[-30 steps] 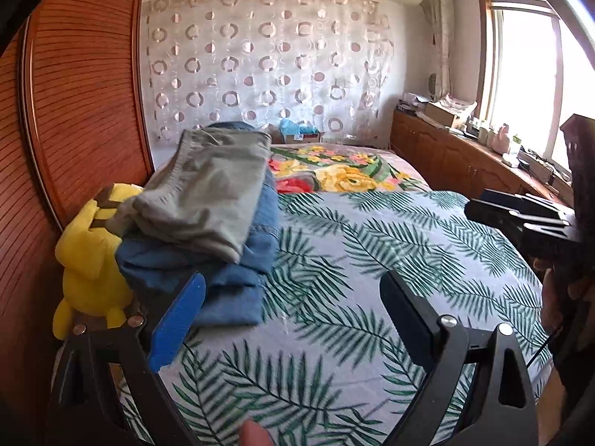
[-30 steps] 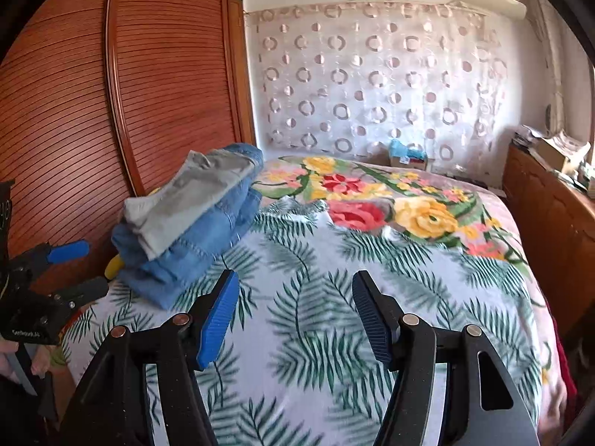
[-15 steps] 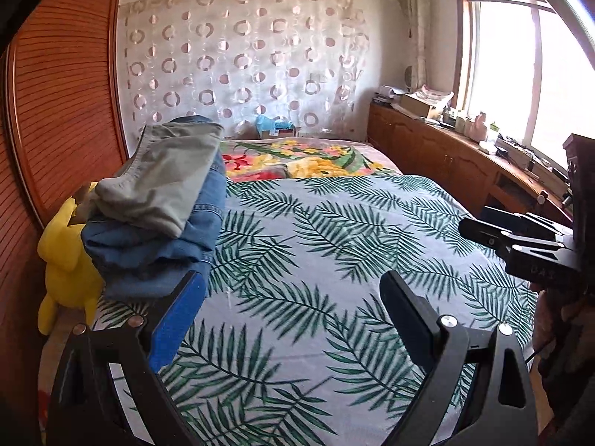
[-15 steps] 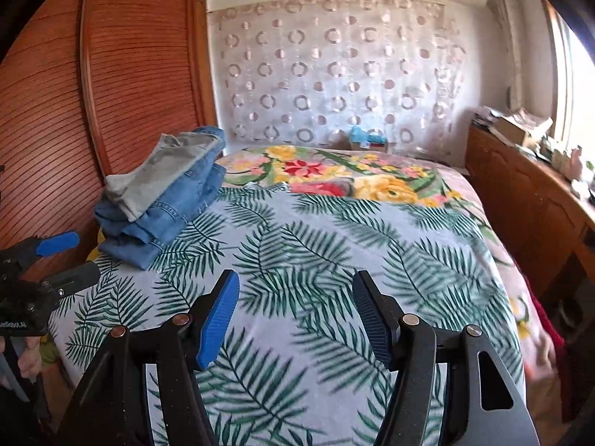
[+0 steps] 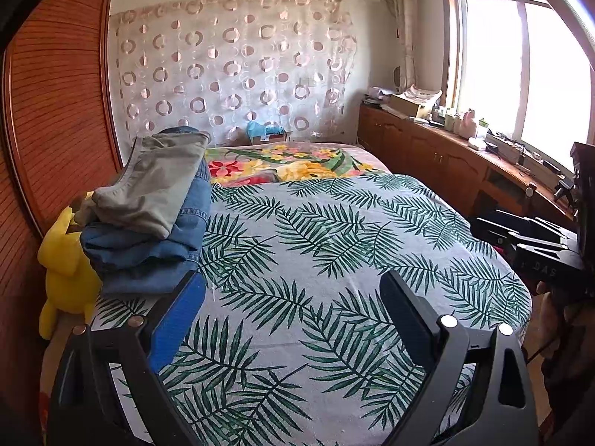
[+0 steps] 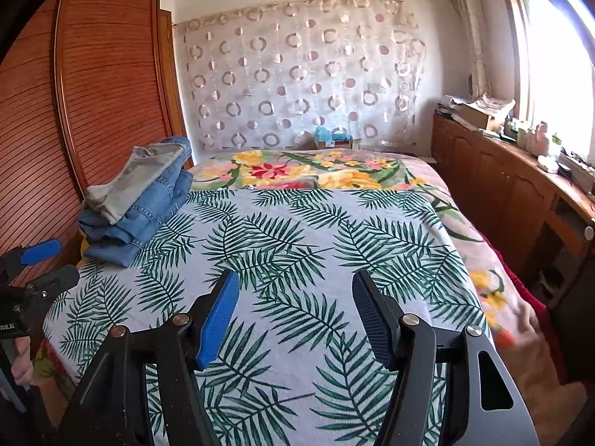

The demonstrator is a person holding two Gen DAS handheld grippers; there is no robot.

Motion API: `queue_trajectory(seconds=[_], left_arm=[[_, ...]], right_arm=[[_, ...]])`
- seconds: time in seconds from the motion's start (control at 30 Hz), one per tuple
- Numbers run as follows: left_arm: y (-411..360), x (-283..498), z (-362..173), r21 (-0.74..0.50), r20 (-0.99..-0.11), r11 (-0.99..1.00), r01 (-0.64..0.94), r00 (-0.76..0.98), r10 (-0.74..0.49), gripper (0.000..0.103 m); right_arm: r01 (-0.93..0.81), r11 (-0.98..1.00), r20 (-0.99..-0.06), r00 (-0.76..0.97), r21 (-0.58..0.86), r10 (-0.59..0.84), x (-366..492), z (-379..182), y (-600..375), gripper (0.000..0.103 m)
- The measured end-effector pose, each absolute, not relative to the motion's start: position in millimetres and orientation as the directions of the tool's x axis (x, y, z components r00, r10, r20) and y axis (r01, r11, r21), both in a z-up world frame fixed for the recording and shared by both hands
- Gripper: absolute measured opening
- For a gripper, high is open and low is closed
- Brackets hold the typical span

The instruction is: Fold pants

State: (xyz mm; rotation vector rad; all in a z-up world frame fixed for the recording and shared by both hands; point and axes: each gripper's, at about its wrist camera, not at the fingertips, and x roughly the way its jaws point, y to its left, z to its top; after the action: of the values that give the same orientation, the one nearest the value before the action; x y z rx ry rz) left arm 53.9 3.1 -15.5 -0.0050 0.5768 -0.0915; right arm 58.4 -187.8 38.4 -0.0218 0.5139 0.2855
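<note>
A stack of folded pants lies at the bed's left edge, grey pants (image 5: 156,182) on top of blue jeans (image 5: 148,252). The right wrist view shows the same stack (image 6: 137,193) far to the left. My left gripper (image 5: 292,282) hovers over the leaf-print sheet (image 5: 334,230), open and empty, just right of the stack. My right gripper (image 6: 293,278) is also open and empty above the middle of the sheet (image 6: 297,230). Each gripper shows at the edge of the other's view: the right gripper (image 5: 528,238) and the left gripper (image 6: 48,265).
A yellow plush toy (image 5: 67,260) sits wedged between the stack and the slatted wooden wardrobe (image 5: 55,111). A floral blanket (image 6: 316,174) covers the head of the bed. Wooden cabinets (image 6: 502,193) with clutter run under the window on the right.
Both grippers have drawn away from the pants stack, which has slid left and grown smaller in both views. Both stay open and empty.
</note>
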Motion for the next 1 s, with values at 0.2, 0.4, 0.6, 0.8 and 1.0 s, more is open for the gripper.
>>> queue_trajectory(seconds=[0.2,0.4,0.6,0.8,1.0], left_arm=[[3.5,46.7,4.4,-0.031,-0.51,0.996,0.078,0.856,-0.083,0.095],[5.0,37.3,29.7,-0.022,-0.46,0.997,0.072,0.885,-0.074,0.095],[8.4,24.5,50.5,-0.025,-0.407,0.998,0.063,0.911,-0.067,0.095],[10.0,16.1,59.8,-0.015,-0.384,0.999,0.05,0.922,-0.052,0.095],[10.8,13.9,60.2,-0.017,-0.374,0.999,0.046,0.926,-0.049,0.095]], right_arm=[[-0.28,0.958,-0.456,0.847,0.056,0.274,49.8,48.7,-186.2,0.065],[-0.284,0.957,-0.407,0.868,0.063,0.285,30.2,63.1,-191.4,0.065],[-0.298,0.952,-0.364,0.881,0.069,0.302,11.9,72.1,-195.0,0.075],[-0.283,0.957,-0.333,0.899,0.056,0.285,5.3,66.7,-193.9,0.085],[-0.272,0.961,-0.33,0.904,0.052,0.273,4.7,61.0,-189.0,0.086]])
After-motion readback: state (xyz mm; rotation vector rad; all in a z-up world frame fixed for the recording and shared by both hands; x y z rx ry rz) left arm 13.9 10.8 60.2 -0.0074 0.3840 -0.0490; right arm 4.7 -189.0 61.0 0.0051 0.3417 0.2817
